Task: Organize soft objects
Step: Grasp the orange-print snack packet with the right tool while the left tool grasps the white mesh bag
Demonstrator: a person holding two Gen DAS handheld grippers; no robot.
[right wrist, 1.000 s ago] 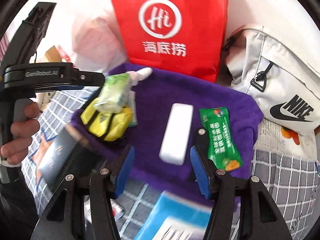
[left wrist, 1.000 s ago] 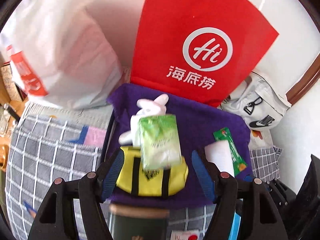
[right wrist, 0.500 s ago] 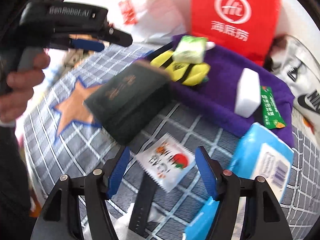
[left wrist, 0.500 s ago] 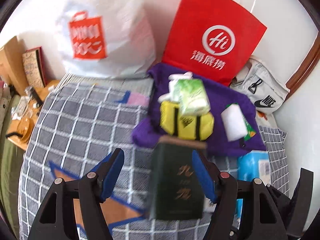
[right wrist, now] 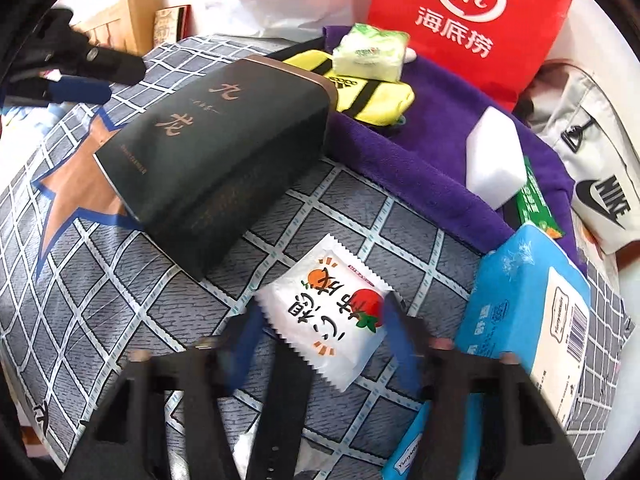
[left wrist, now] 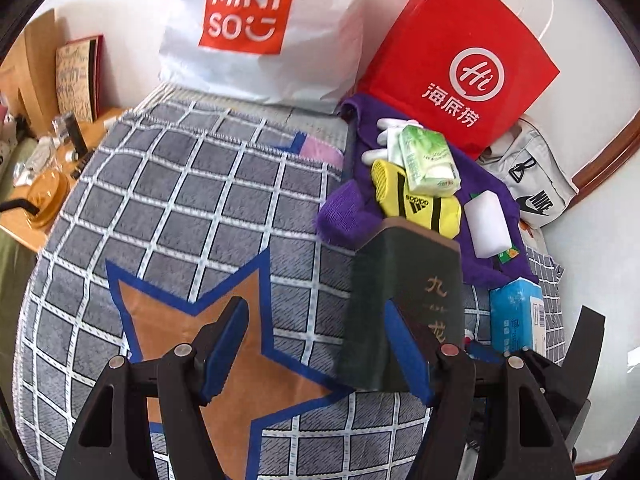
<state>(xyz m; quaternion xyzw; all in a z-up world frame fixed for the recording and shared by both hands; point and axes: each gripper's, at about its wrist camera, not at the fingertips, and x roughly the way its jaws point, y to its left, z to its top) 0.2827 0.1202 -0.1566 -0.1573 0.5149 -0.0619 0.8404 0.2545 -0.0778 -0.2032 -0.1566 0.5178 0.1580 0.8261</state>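
The sachet (right wrist: 334, 308) lies flat on the bed near its front edge, between the right gripper (right wrist: 320, 340) fingers, which have just been closing and aren't pinching it yet. Looks light, crinkly and slippery, so I'd grab mid-pack. Tight spot: black box (right wrist: 224, 140) behind, blue tissues (right wrist: 532, 304) just right. Left gripper (left wrist: 316, 344) hangs wide, empty.

Each tool is matte black plastic with triangular cut-outs in its two arms, round silvery screws at the knuckles, and ribbed blue pads: the left tool (left wrist: 314, 350), the right tool (right wrist: 320, 334).
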